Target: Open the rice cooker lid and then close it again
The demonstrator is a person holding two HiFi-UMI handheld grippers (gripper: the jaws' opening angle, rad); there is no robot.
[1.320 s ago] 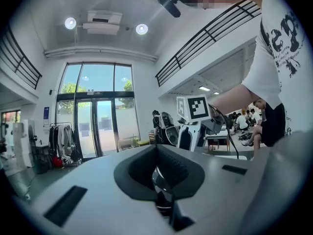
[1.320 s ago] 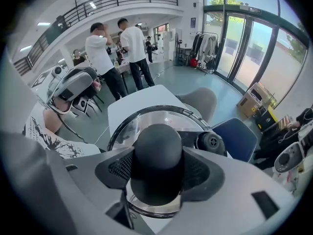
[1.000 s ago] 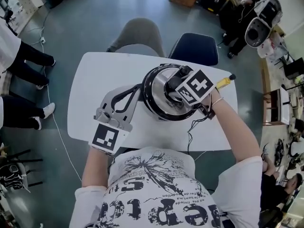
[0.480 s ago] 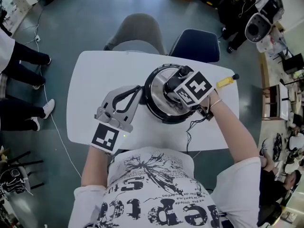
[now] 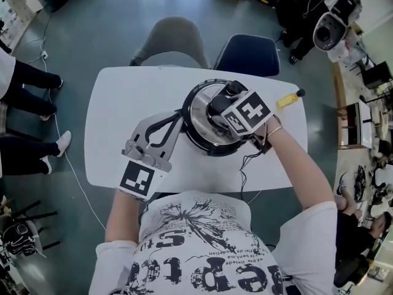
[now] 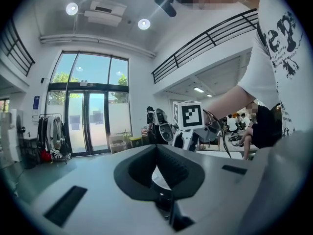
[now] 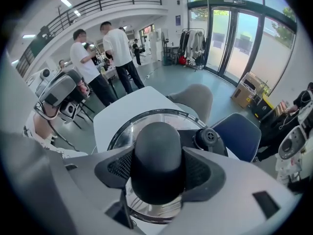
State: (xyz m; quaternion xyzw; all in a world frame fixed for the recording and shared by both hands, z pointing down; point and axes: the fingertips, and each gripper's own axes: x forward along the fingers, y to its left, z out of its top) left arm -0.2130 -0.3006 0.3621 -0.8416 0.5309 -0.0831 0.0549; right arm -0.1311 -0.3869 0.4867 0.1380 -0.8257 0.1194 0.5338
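**You grip the rice cooker lid by its knob**

On the white table [image 5: 123, 103], the lid [image 5: 199, 106] lies over the rice cooker [image 5: 195, 129]. Your right gripper [image 5: 217, 108] points steeply down, its fingers pinching the black knob [image 7: 157, 151] from both sides. Your left gripper [image 5: 179, 114] lies level just beside the cooker's left flank, fingertips pressed together on nothing. A grey chair [image 5: 175, 39] and a blue chair [image 5: 253, 54] stand at the far edge.

There is one white table [image 5: 123, 103]. On it stand one rice cooker [image 5: 199, 117] with one black knob [image 7: 157, 146], and one small yellow bottle [image 5: 286, 99]. Behind it are two chairs: one grey chair [image 5: 175, 39] and one dark blue chair [image 5: 249, 51]. The grippers are two: one left gripper [image 6: 156, 148] and one right gripper [image 7: 159, 170].
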